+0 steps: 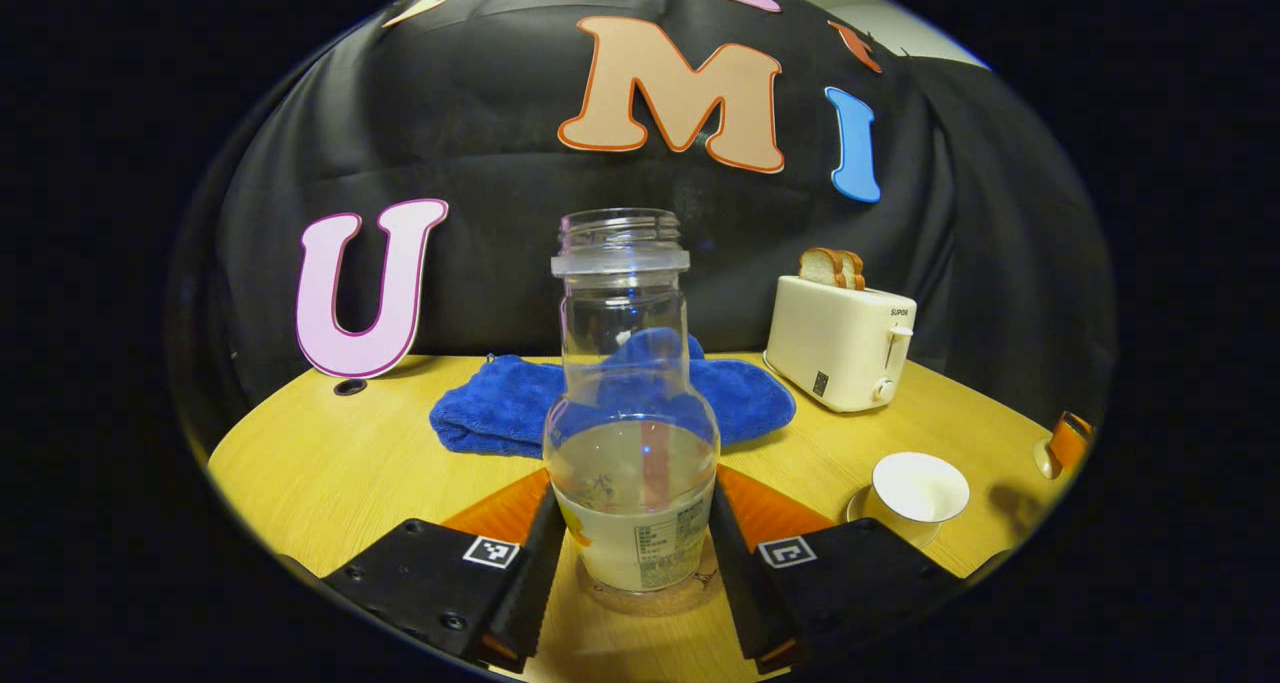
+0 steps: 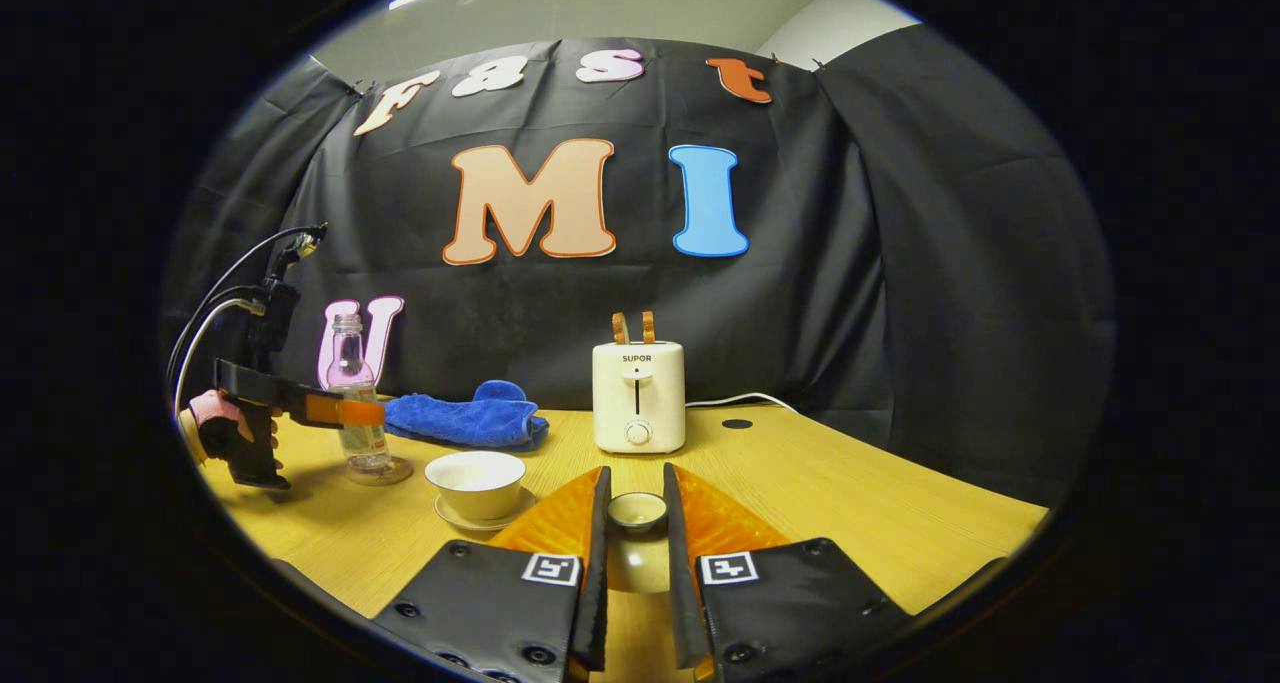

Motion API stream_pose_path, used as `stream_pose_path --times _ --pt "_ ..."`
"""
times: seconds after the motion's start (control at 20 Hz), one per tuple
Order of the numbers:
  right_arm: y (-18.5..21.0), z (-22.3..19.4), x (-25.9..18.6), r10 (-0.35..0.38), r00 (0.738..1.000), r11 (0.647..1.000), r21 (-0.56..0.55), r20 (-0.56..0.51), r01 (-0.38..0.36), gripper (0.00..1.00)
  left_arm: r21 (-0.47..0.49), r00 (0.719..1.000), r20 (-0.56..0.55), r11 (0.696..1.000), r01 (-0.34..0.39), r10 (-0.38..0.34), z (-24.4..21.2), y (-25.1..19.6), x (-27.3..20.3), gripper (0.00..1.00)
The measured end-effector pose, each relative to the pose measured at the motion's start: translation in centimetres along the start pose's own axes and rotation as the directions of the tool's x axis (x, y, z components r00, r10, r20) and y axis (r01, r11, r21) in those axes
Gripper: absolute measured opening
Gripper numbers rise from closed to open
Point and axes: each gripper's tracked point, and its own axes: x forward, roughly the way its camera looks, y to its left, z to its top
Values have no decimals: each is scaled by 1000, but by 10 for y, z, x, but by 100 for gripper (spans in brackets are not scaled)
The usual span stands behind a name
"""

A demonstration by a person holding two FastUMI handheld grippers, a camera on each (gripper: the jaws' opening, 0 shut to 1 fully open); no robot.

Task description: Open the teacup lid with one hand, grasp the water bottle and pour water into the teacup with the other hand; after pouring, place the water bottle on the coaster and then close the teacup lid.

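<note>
Left gripper view has the left gripper (image 1: 632,553) clamped on the water bottle (image 1: 632,433), which sits on the coaster (image 1: 640,600) just left of the open teacup (image 1: 918,491), so I'd let go slowly and back straight out. Right gripper view: the right gripper (image 2: 637,538) pinches the lid (image 2: 637,511) just right of the teacup (image 2: 476,483); lower it level.

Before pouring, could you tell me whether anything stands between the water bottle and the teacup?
Nothing visible does: bare table lies between the water bottle and the open teacup; the towel and toaster sit farther back.
</note>
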Motion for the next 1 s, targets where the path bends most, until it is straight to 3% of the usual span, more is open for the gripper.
stream_pose_path --times 0.45,0.55,1.0 --pt "0 0 1 0 1000 1000 0 0 0 29 49 1000 -10 999 14 -14 -1 -6 -4 76" --pt "0 1 1 0 1000 1000 0 0 0 29 57 1000 18 998 9 -11 4 -8 -8 98" --pt "0 0 1 0 1000 1000 0 1 0 29 63 988 157 998 0 -10 25 -12 -51 97"
